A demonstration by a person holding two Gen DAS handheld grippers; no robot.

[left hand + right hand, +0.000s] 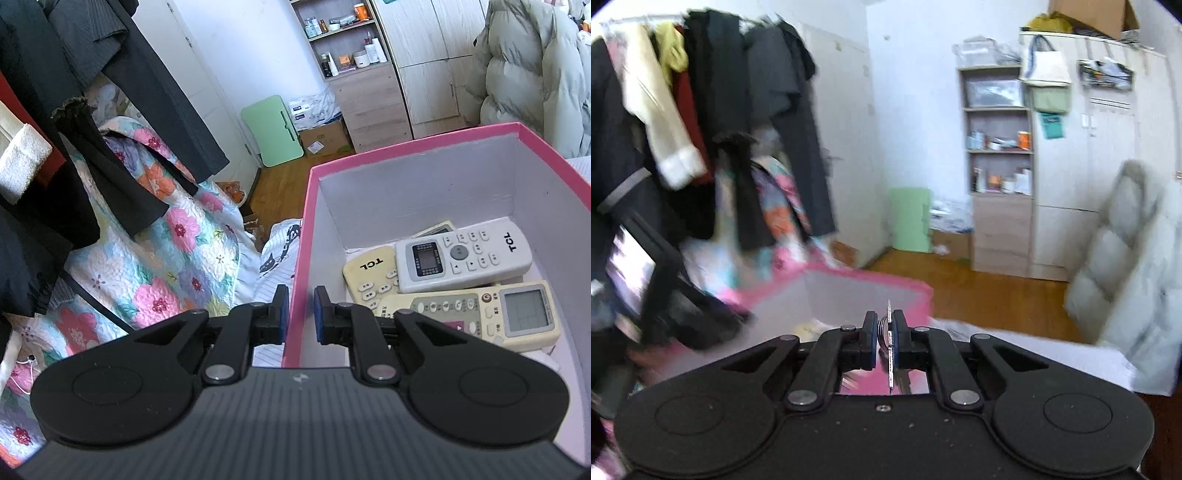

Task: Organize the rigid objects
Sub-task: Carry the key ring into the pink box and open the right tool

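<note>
While the left gripper (299,314) straddles the near wall of the pink box (406,149), jaws parted, the right gripper (885,345) pinches a thin metal piece (889,354) just short of the box; lower it beside the remotes (461,254).

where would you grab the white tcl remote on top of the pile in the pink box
Take the white TCL remote across its narrow width near the middle, coming from above. It lies flat, face up, on the other remotes, so both long edges are exposed, while the pink box walls block a sideways approach.
</note>
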